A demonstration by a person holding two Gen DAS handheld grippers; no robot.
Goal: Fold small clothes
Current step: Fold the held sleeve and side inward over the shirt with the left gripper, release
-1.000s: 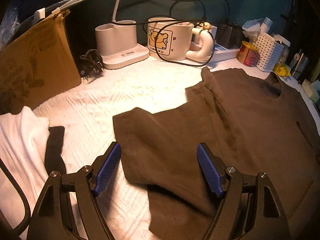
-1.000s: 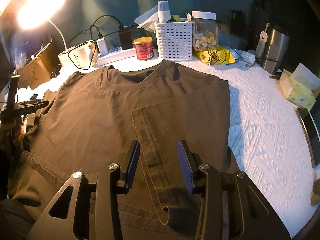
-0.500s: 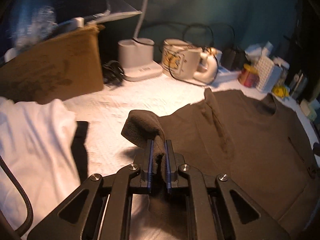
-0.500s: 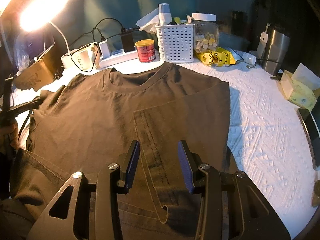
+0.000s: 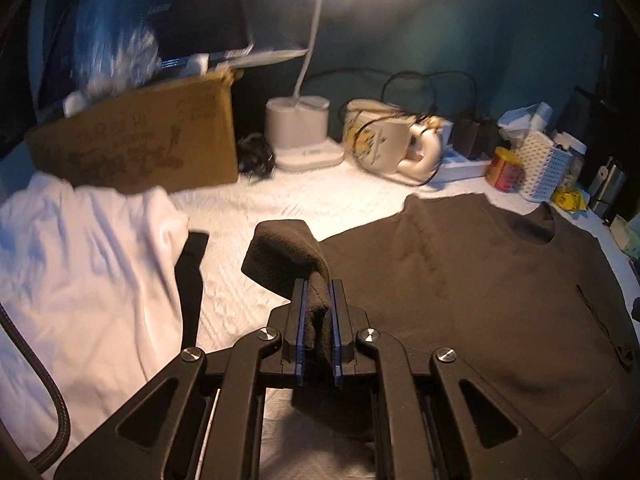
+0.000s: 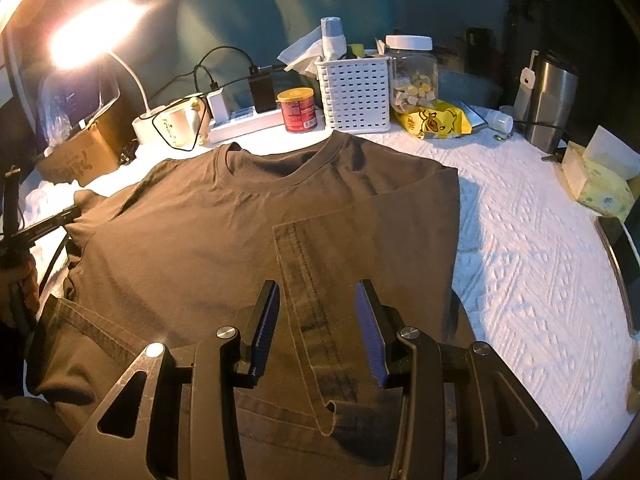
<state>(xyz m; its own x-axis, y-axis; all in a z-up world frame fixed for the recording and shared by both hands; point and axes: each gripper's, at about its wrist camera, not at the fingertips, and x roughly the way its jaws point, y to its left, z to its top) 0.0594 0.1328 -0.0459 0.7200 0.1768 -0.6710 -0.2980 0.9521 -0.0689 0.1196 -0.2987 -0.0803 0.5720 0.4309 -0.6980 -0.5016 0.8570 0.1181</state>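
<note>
Left claw [image 5: 318,300] pinches the shirt's [image 5: 480,300] sleeve [image 5: 286,252], lifted off the bed's left side; shirt body spreads rightward, where the fold must travel. Right claw [image 6: 316,320] hovers half-open over the folded right side.

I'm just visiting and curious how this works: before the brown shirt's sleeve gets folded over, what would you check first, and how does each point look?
1. Left gripper shut on the sleeve: ok; it has just closed on it.
2. Sleeve lifted off the white cover: ok.
3. Other side of the shirt already folded in: ok.
4. Right gripper open, holding nothing: ok.
5. Shirt body flat: ok.
6. White garment not touching the sleeve: ok.
</note>
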